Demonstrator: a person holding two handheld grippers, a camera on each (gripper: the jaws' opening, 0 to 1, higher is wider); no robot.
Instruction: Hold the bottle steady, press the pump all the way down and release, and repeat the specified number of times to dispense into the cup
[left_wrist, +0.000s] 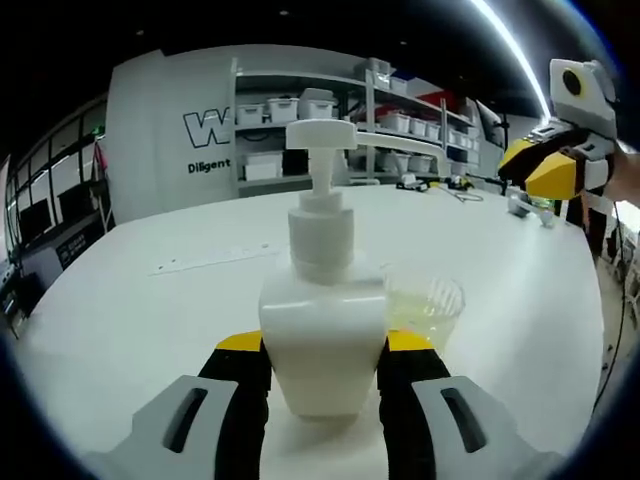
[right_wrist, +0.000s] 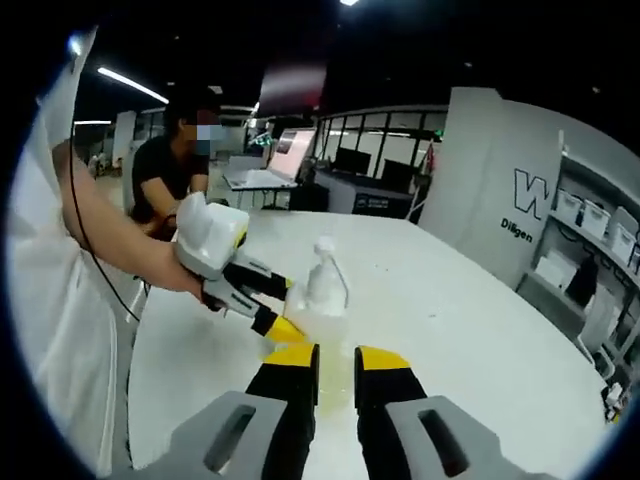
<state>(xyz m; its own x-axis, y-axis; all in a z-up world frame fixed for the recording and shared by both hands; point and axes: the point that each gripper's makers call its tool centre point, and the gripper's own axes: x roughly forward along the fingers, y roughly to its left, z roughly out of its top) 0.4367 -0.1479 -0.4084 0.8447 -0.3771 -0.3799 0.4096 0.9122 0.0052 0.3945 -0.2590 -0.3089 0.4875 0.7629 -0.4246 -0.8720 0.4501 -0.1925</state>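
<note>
A white pump bottle (left_wrist: 322, 330) stands upright at the centre of the left gripper view, its pump head (left_wrist: 320, 135) raised and its spout pointing toward the right of the frame. The left gripper (left_wrist: 325, 352) pinches the bottle's body low down, one yellow-tipped black jaw pressed against each flank. Just beside the bottle, at its lower right, sits a clear plastic cup (left_wrist: 428, 310) holding a shallow pool of pale yellow liquid, the spout reaching out above it. Both rest on a broad white table (left_wrist: 140, 310) that runs back to a white wall with dark lettering (left_wrist: 205, 130) and open shelving (left_wrist: 330, 110) stacked with white storage bins. At the upper right edge of that frame the right gripper (left_wrist: 545, 165) hangs in the air, well apart from the pump; its yellow-tipped jaws look close together with nothing between them.

In the right gripper view, the bottle (right_wrist: 325, 285) appears small at mid-frame, held from the left by the left gripper (right_wrist: 275, 322) in a person's hand (right_wrist: 195, 285), a white sleeve (right_wrist: 60, 330) covering the left side of the frame. The right gripper (right_wrist: 335, 358) rises from the bottom centre, its two jaws nearly together with only a narrow gap between the tips and nothing in it. A second person in a dark top (right_wrist: 165, 175) sits at the far end of the table (right_wrist: 470, 330), at the upper left, with desks and monitors (right_wrist: 350, 160) lining the room behind.
</note>
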